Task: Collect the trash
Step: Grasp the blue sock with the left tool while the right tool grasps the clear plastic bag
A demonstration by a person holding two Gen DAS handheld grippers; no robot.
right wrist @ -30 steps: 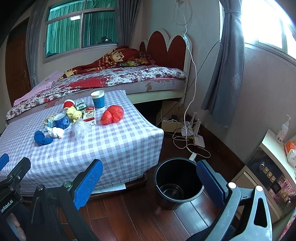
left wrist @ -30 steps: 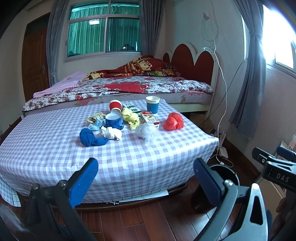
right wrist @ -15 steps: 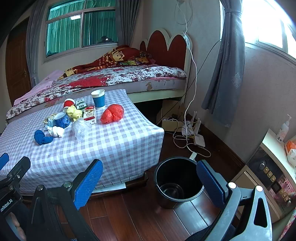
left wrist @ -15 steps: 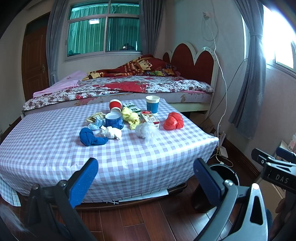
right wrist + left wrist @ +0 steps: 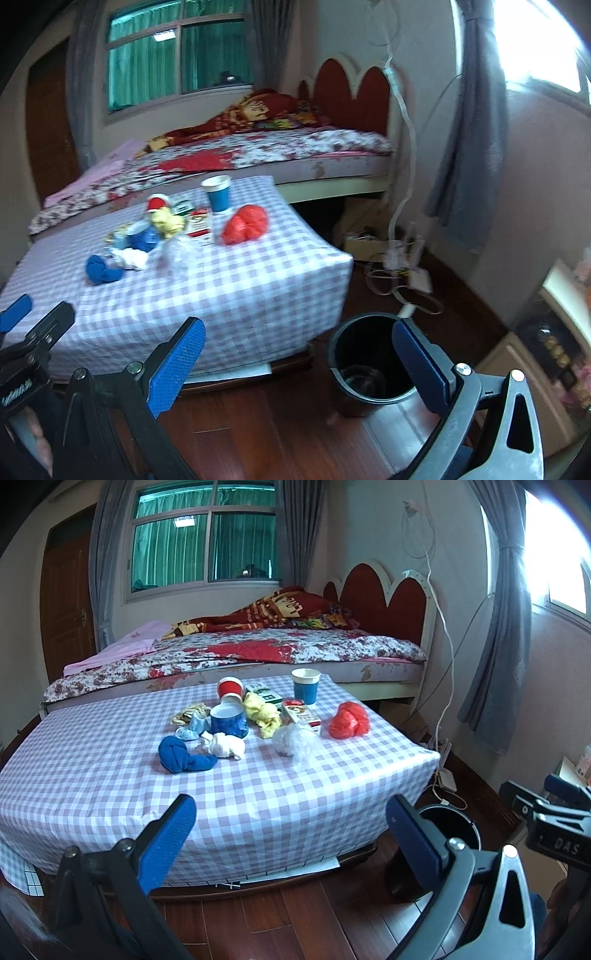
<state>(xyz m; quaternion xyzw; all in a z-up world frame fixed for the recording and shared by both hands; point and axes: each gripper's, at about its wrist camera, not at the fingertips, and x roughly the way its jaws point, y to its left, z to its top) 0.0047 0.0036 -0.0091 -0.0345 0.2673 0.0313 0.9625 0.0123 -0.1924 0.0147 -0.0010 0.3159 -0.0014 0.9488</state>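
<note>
Trash lies on the checked table: a red crumpled bag, a clear plastic wad, a yellow wad, a blue wad, a white wad, a carton, and blue and red cups. A black bin stands on the floor right of the table; its rim shows in the left wrist view. My left gripper is open and empty before the table's front edge. My right gripper is open and empty, near the bin.
A bed stands behind the table. Cables and a power strip lie on the wooden floor by the right wall. A cabinet stands at the right. Each gripper shows at the other view's edge.
The right gripper's view has swung left and is blurred; the table and bin now sit further right in it. The left gripper has hardly moved.
</note>
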